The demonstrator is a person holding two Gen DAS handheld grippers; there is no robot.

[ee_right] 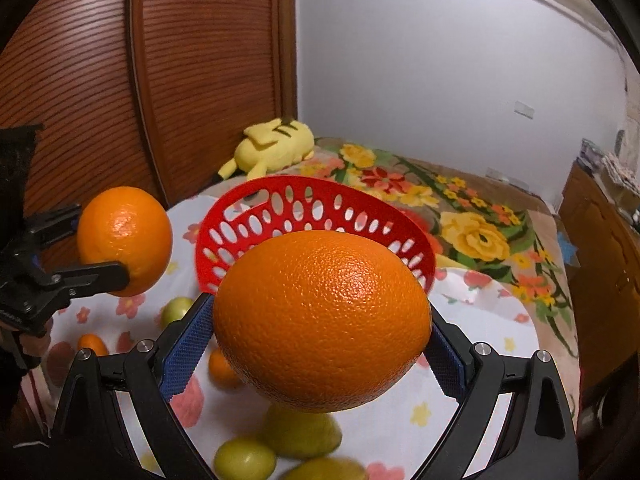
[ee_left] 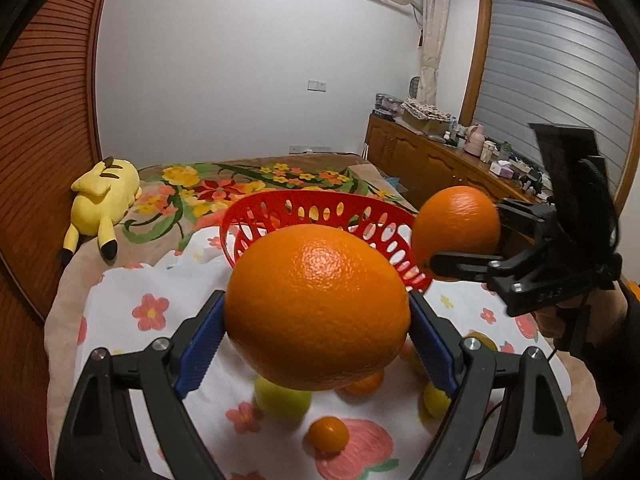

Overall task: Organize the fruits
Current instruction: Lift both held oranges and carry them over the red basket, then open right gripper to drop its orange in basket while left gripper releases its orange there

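Note:
My left gripper point(ee_left: 316, 312) is shut on a large orange point(ee_left: 318, 306), held above the white flowered cloth point(ee_left: 132, 280), just in front of the red perforated basket point(ee_left: 320, 208). It also shows in the right wrist view point(ee_right: 120, 256) with its orange point(ee_right: 125, 240). My right gripper point(ee_right: 320, 332) is shut on another large orange point(ee_right: 322, 318), also in front of the basket point(ee_right: 312, 208). In the left wrist view it point(ee_left: 464, 236) holds its orange point(ee_left: 456, 228) at the basket's right. Small green and orange fruits point(ee_left: 328, 434) point(ee_right: 244, 458) lie on the cloth below.
A yellow plush toy point(ee_left: 102, 196) lies on the flowered bedspread point(ee_left: 240, 180) at the far left by the wooden wardrobe point(ee_left: 44, 120). A wooden sideboard point(ee_left: 440, 160) with clutter stands at the right.

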